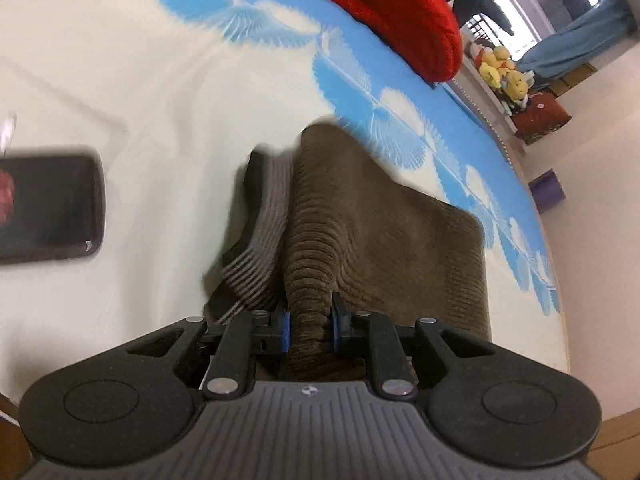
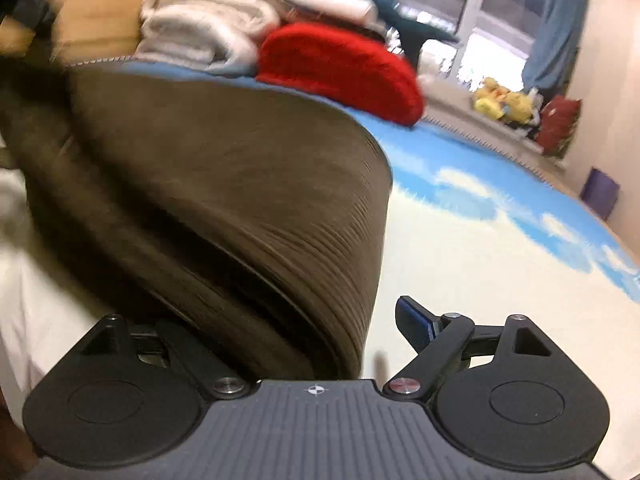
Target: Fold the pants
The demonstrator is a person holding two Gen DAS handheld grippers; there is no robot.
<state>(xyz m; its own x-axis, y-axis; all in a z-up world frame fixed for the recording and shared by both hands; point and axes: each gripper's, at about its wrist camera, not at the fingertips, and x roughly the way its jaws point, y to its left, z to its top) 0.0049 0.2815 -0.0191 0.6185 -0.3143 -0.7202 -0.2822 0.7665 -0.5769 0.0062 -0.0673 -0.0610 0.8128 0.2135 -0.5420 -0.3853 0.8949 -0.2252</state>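
The brown corduroy pants [image 1: 360, 220] lie on the bed, with a grey ribbed waistband [image 1: 264, 232] showing on their left side. My left gripper [image 1: 310, 326] is shut on a bunched fold of the brown cloth and lifts it off the bed. In the right wrist view the pants [image 2: 224, 184] are a blurred brown mass that fills the left and middle. My right gripper [image 2: 288, 328] is open. Its right fingertip [image 2: 414, 322] stands free over the sheet, and the left finger is hidden under the cloth.
The bed has a cream sheet with blue cloud print [image 1: 160, 100]. A black phone [image 1: 48, 208] lies on it at the left. A red cushion [image 1: 396, 4] and white folded blankets [image 2: 204, 28] sit at the far end. Yellow plush toys [image 2: 504, 104] and a window are beyond.
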